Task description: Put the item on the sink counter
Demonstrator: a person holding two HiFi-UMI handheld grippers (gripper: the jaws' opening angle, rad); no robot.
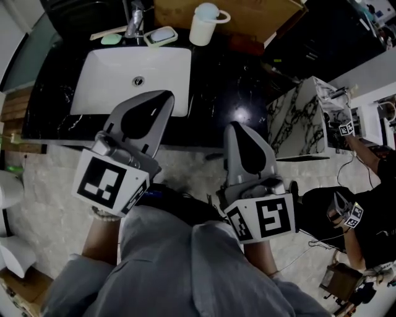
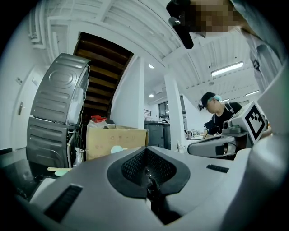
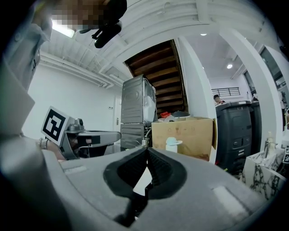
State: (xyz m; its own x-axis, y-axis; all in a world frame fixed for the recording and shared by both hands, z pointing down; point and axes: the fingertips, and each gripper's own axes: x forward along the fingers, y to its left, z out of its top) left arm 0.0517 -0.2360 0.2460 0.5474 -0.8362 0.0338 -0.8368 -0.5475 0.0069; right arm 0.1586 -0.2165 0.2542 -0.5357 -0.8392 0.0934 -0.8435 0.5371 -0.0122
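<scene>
- The person's grey trouser legs (image 1: 185,272) fill the near foreground. Both arms reach forward over them, so the tools sit in front of the body, not over any work.
- The left gripper (image 1: 166,94) points level toward the front edge of the sink counter (image 1: 229,80), its tip over the near rim of the white basin (image 1: 111,74). Its jaws are pressed together with nothing between them.
- The right gripper (image 1: 234,124) is alongside it, its tip at the counter's front edge, to the right of the basin. Its jaw tips meet and it carries nothing.
- A white cup (image 1: 204,25) stands upright at the counter's back edge, right of the faucet (image 1: 135,21) and just beside a cardboard box (image 1: 247,15). Which thing the task means is not certain, but this looks the likeliest.
- A soap dish (image 1: 160,36) lies between the faucet and the cup, and a small green piece (image 1: 111,39) lies left of the faucet. Both sit back from the basin.
- With both grippers empty and the cup on the counter, the placing looks done.
</scene>
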